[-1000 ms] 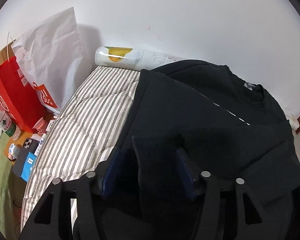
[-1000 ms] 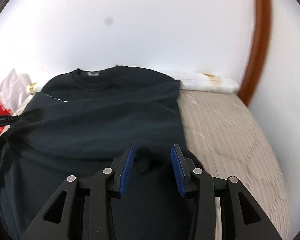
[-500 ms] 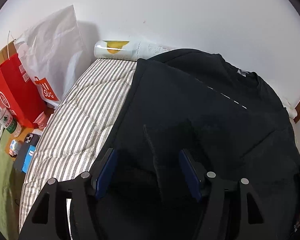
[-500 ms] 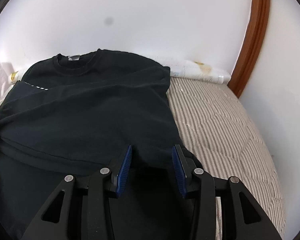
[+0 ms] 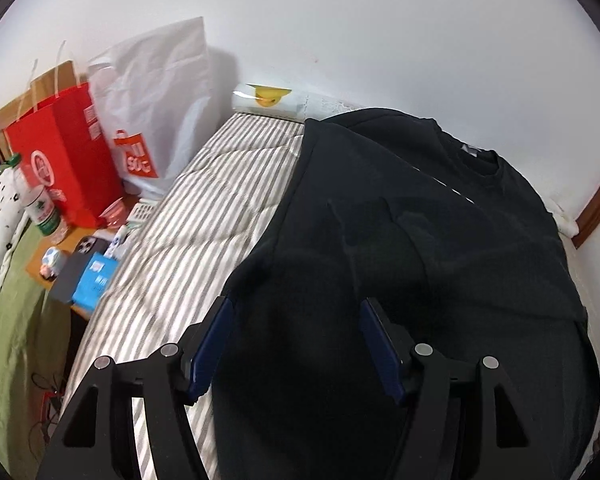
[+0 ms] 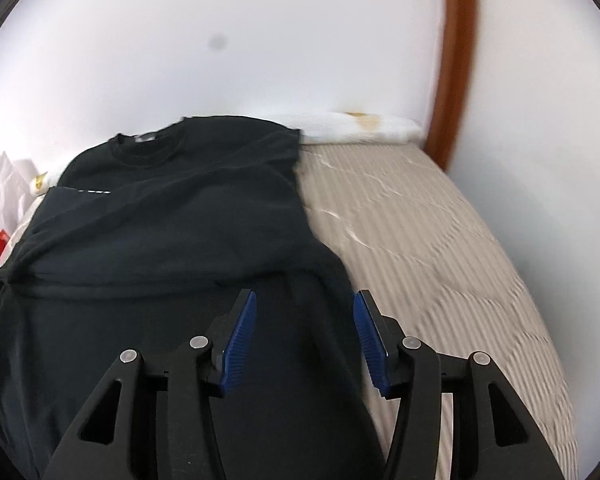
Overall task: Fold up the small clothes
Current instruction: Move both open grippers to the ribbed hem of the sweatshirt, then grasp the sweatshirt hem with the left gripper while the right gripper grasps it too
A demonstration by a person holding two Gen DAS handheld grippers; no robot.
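Striped quilting covers the bed point(image 6: 440, 240), the biggest thing we see, running away from us toward the white wall. On it lies the black T-shirt point(image 6: 172, 216), collar at the far end, its long axis along the bed; a hem-like edge crosses it partway up, so we judge that the near end is already folded over the body. Beside the bed, in the left wrist view, stand a white plastic bag point(image 5: 156, 92) and a red paper bag point(image 5: 64, 148), with small clutter on a low surface below them.

Both tools hover over the near end of the shirt. The left tool point(image 5: 296, 332) is spread wide with dark cloth under the gap, gripping nothing that we can see. The right tool point(image 6: 304, 324) is likewise released, its blue pads apart above the shirt's right edge. The shirt lies straight ahead of both, so either hand is equally near; we judge the next fold would run across its long axis.
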